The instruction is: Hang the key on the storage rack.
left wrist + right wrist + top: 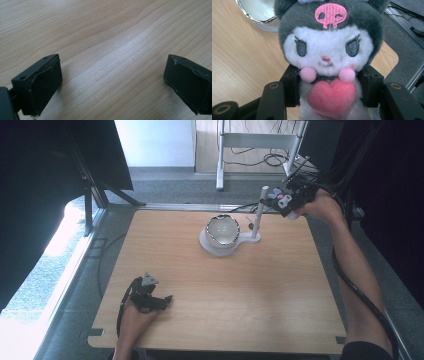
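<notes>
A pale wooden bench [220, 285] with a clear grain stands on grey carpet, dark curtains at both sides and white frame legs with loose cables behind. At its far right corner the right gripper [280, 200] is held above the bench, its jaws clenched on a soft toy [327, 50] with a grey hood and pink heart. Nearby stands a bowl [223, 230] on a white stand [252, 237]. The left gripper [162, 301] rests near the front left, jaws spread wide with nothing between them.

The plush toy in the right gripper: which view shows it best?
The right gripper view: the plush toy is close up, face on, clamped at its body. In the high view it is a small patch at the right gripper. The left gripper view looks at the table.
</notes>
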A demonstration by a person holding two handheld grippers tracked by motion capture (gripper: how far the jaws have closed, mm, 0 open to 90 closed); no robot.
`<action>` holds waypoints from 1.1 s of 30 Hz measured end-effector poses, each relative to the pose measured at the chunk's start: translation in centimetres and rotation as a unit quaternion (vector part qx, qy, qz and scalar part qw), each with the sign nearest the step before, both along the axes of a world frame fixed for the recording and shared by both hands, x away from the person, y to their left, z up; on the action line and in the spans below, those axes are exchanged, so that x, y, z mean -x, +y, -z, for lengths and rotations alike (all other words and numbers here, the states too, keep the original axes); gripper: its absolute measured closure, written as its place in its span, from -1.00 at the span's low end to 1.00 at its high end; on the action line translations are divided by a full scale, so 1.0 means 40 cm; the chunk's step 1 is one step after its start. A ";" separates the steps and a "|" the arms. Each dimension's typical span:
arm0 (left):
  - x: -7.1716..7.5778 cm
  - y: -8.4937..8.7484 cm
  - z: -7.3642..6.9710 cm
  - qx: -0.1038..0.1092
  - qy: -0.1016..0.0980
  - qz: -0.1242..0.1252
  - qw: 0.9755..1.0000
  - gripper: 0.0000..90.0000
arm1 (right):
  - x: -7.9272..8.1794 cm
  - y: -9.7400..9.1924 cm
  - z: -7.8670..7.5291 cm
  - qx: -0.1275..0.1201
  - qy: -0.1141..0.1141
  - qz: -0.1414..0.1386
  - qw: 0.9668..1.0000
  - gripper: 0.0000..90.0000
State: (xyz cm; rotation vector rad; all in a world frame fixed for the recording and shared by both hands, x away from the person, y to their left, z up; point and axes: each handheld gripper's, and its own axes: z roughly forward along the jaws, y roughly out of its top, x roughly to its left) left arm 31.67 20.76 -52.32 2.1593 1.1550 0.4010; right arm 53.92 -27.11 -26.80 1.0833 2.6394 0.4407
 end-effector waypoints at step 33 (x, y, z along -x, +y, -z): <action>0.000 0.000 0.000 -0.001 0.000 -0.001 1.000 -0.96 | -0.014 0.024 0.215 0.019 0.055 -0.012 0.998 -0.05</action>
